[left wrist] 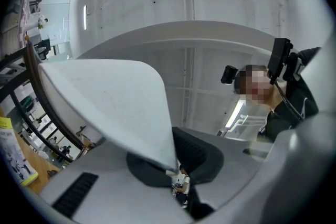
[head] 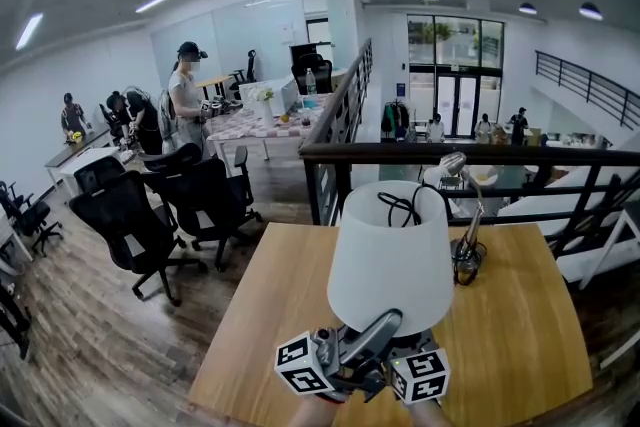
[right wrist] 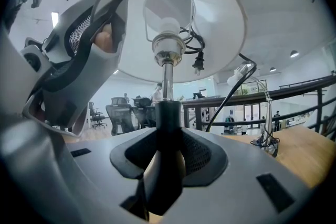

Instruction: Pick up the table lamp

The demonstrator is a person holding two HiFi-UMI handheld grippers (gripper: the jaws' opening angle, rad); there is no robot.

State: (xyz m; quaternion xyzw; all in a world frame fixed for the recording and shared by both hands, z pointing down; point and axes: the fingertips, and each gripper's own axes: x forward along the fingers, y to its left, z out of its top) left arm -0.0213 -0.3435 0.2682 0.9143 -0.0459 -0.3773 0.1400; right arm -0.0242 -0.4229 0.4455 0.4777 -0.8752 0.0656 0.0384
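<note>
The table lamp has a white shade (head: 390,255) on a chrome and black stem (right wrist: 167,118), and its black cord (head: 405,207) is tucked into the top of the shade. My left gripper (head: 385,323) points upward and is shut on the shade's lower rim (left wrist: 157,139). In the right gripper view it (right wrist: 100,34) pinches that rim at the upper left. My right gripper (right wrist: 165,165) is shut on the black lower part of the stem, below the bulb socket (right wrist: 168,47). The lamp's base is hidden under the shade and the grippers.
The wooden table (head: 520,335) lies below the lamp, with a thin gooseneck desk lamp (head: 466,240) at its far right. A black railing (head: 500,155) runs behind the table. Black office chairs (head: 150,205) stand at the left, and people work at tables farther back.
</note>
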